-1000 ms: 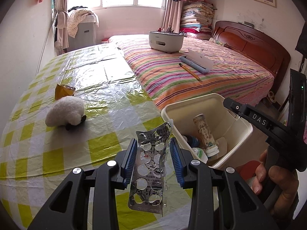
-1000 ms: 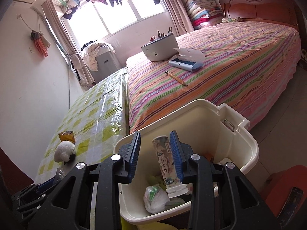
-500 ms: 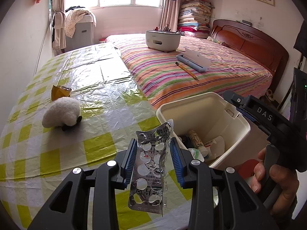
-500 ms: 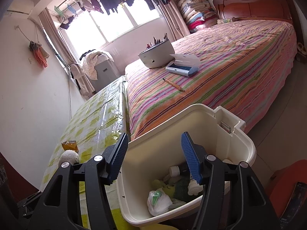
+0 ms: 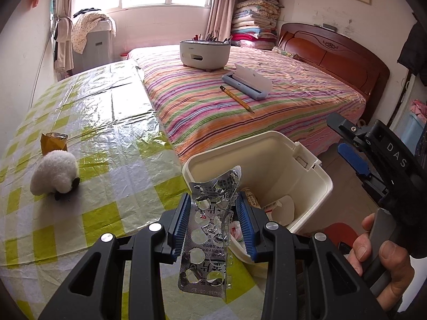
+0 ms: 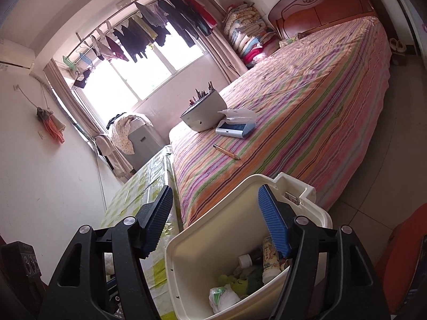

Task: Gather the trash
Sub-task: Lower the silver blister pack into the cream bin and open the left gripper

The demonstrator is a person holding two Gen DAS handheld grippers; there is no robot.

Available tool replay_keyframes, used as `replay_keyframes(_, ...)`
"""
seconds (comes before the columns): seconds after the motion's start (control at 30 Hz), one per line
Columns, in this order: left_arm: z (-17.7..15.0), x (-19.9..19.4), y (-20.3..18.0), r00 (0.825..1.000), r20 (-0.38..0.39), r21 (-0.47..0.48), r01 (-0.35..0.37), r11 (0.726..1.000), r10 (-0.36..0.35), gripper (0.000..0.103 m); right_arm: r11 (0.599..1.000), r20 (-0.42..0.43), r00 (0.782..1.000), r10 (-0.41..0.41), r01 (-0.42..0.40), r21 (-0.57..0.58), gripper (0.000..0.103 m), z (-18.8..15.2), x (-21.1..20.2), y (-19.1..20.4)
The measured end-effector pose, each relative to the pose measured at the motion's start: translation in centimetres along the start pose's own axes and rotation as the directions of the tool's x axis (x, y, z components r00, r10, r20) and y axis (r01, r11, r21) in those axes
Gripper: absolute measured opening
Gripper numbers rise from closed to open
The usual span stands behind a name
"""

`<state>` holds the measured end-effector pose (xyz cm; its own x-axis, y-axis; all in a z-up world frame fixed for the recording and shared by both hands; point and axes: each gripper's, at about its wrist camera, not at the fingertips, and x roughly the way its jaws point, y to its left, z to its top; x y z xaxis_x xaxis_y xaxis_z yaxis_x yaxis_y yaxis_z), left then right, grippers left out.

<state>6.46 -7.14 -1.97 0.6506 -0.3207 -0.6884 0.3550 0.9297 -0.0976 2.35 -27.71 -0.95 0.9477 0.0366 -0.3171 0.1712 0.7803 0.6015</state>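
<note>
In your left wrist view, at the left edge, a crumpled amber foil wrapper (image 5: 53,142) lies on the table's yellow-and-white checked plastic cloth (image 5: 112,133), touching the top of a white fluffy toy sheep (image 5: 54,175) just below it. At lower centre your left gripper (image 5: 213,221) is clenched on a spent silver blister pack (image 5: 212,229); the blue ribbed pads press its two long edges, and the torn foil top sticks up past the fingertips, in front of the near rim of the cream plastic waste bin (image 5: 304,194). The bin stands just right of the table edge, beside the bed with the striped cover (image 5: 240,106). On that cover, upper centre, sit a white oval pen holder (image 5: 205,53), an open pale-blue case (image 5: 246,81) and a yellow pencil (image 5: 236,98). At the right edge your hand (image 5: 381,256) grips the black handle of the other tool.

In your right wrist view, your right gripper (image 6: 216,220) has just been opening; its jaws stand wide apart with nothing between them, over the bin (image 6: 240,205) at lower centre. Inside the bin, a cream squeeze tube (image 6: 271,258), a small white-capped bottle (image 6: 246,259), a green scrap and a white crumpled bag (image 6: 222,294) lie on the bottom.
</note>
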Motion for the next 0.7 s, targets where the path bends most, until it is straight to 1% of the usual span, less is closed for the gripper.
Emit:
replay_keyframes(0.43, 0.9, 2.3, -2.1, 1.0, -0.026, 0.032, 0.017, 0.999, -0.016, 0.035, 0.996, 0.023, 1.0, 0.021, -0.023, 0.084, 0.068, 0.6, -0.6, -1.9)
replay_keyframes(0.7, 1.3, 3.5, -2.7, 0.999, -0.041, 0.044, 0.021, 0.999, -0.02, 0.035, 0.996, 0.017, 1.0, 0.026, -0.027, 0.088, 0.068, 0.5, -0.4, -1.9)
